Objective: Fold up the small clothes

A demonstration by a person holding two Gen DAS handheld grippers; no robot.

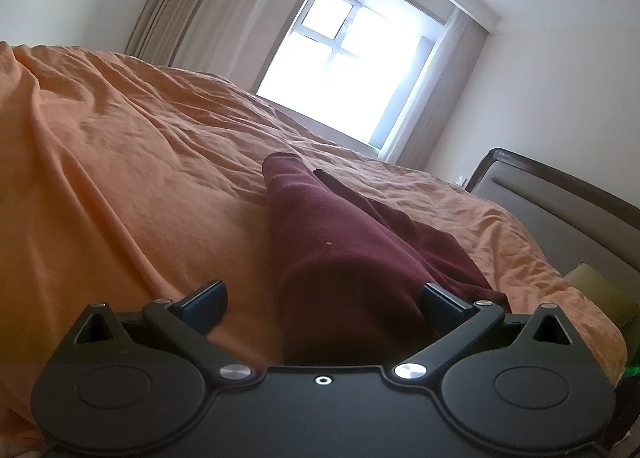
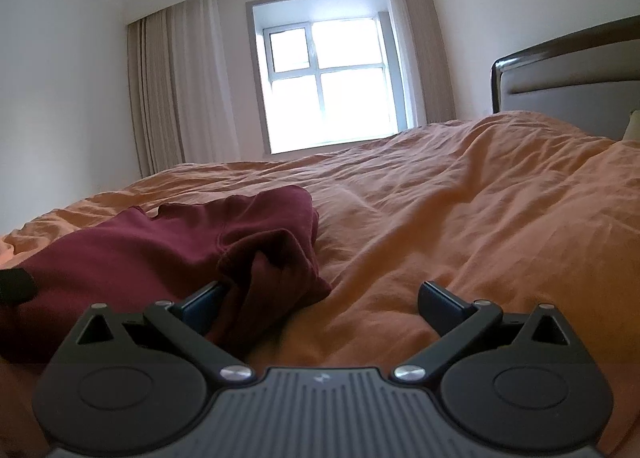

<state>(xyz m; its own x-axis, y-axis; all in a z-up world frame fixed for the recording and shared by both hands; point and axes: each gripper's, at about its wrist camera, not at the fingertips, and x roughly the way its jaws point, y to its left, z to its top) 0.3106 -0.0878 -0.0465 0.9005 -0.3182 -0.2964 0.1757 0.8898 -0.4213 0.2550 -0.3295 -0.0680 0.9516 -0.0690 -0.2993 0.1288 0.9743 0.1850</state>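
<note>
A dark maroon garment [image 1: 340, 258] lies on the orange bedspread [image 1: 140, 178]. In the left wrist view it runs from between the fingers toward a narrow end far ahead. My left gripper [image 1: 324, 298] stands wide open low over the bed, with the cloth lying between its fingers. In the right wrist view the same maroon garment [image 2: 180, 250] is bunched at the left. My right gripper [image 2: 320, 298] is open too, its left finger against a crumpled fold and its right finger over bare bedspread [image 2: 460, 218]. A dark edge at the far left [image 2: 16, 286] may be the other gripper.
A grey padded headboard [image 1: 560, 210] rises at the right of the bed, with a yellow-green pillow [image 1: 600, 290] beside it. A bright window [image 2: 332, 82] with beige curtains [image 2: 172, 90] is on the far wall. The rumpled bedspread stretches wide around the garment.
</note>
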